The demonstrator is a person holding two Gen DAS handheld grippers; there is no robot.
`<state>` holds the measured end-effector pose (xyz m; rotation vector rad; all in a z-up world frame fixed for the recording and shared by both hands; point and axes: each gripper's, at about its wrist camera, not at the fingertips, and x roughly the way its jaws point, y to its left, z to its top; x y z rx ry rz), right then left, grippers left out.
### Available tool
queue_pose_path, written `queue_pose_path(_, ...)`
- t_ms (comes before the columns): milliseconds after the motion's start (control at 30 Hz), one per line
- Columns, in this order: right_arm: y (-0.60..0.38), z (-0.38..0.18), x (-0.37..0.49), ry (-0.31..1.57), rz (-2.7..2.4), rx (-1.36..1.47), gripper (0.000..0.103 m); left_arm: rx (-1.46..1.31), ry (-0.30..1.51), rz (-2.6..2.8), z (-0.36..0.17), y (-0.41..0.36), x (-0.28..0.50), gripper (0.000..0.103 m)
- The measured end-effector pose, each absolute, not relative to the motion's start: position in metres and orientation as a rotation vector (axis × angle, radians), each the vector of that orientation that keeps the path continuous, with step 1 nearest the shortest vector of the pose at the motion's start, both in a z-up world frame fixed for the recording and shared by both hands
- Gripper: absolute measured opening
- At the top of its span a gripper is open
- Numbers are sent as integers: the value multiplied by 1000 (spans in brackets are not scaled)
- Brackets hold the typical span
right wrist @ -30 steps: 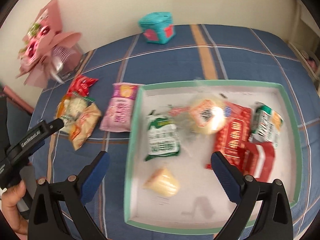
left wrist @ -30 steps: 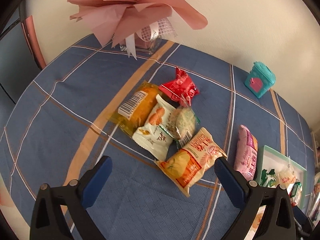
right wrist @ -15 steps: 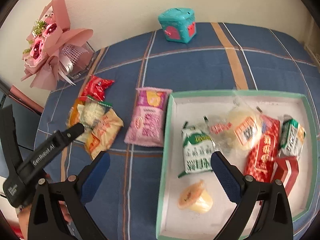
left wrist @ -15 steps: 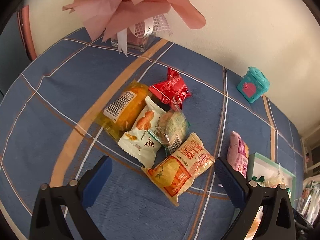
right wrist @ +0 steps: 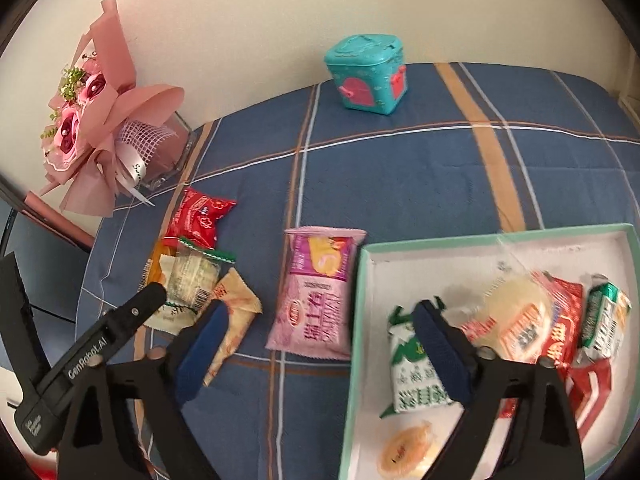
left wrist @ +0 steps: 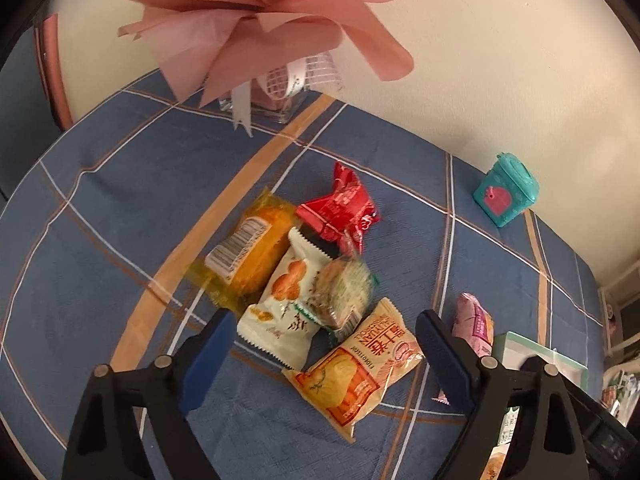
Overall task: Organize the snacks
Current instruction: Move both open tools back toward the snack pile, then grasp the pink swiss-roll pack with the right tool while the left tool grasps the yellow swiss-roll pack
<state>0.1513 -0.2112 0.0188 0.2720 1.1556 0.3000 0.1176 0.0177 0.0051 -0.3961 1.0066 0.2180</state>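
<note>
**Loose snacks lined up for the tray**

The green-rimmed tray (right wrist: 362, 320) is taken as the landmark. Several packets are already collected inside it. Just beside its left rim the pink packet (right wrist: 318, 296) is framed by the right gripper (right wrist: 320, 356), whose jaws are closing with nothing pressed between the pads, presumably because it is the shortest carry. Further left of the tray a heap of wrapped snacks is left unsorted; there the orange packet (left wrist: 360, 372) is straddled by the left gripper (left wrist: 324, 356), its jaws likewise closing, not yet touching.
</note>
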Motion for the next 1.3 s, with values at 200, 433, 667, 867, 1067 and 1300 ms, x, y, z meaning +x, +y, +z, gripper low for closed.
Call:
queue_pose_path(200, -196, 12, 161, 1172, 328, 247, 62, -406, 999, 195, 8, 18, 121, 89)
queue_pose_path(433, -183, 3, 167, 1203, 318, 193, 53, -383, 1022, 132, 6, 7, 126, 86)
queue_pose_path(667, -179, -14, 173, 1242, 284, 163, 51, -389, 1070, 103, -7, 2, 129, 80)
queue_pose_path(867, -182, -24, 178, 1263, 281, 203, 48, -404, 1075, 89, -8, 2, 129, 75)
queue_pose_path(1067, -176, -23, 179, 1265, 273, 168, 48, -398, 1084, 74, -10, 0, 130, 74)
queue_pose_path(1300, -168, -24, 175, 1271, 276, 120, 43, -392, 1091, 72, -13, -1, 132, 73)
